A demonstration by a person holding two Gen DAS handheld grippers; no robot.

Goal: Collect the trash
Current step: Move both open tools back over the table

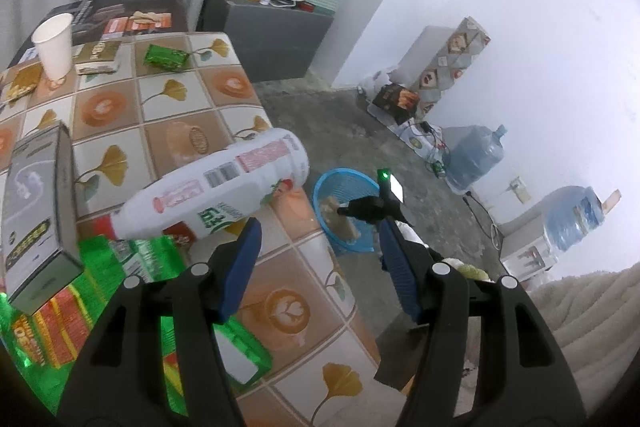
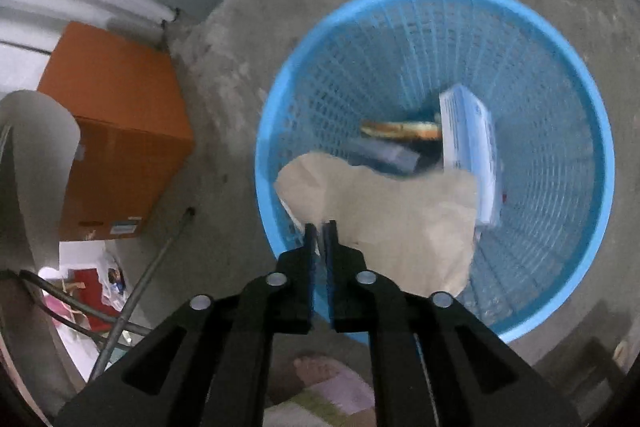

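Trash is sitting in two places: your right tool [image 2: 320,225] is pointing steeply down over the blue basket [image 2: 560,75], jaws only a narrow slit apart. Brown paper [image 2: 400,215] is lying just past the tips, already inside the rim; blur is hiding whether the pads are touching it, looks released. A white-blue carton [image 2: 470,147] is standing further in.

Your left tool [image 1: 320,255] is gaping about half wide, empty, over the surface's edge. White bottle [image 1: 224,187] is lying just ahead-left of it on the tiled surface [image 1: 192,99], long axis running from neck near the left jaw out to its base at the edge, towards the basket. Left is the nearer hand. Green packs [image 1: 100,267], a grey box [image 1: 40,211] and a paper cup [image 1: 54,43] are waiting further left. Concrete floor [image 1: 320,115], water jugs [image 1: 476,155] along the wall.
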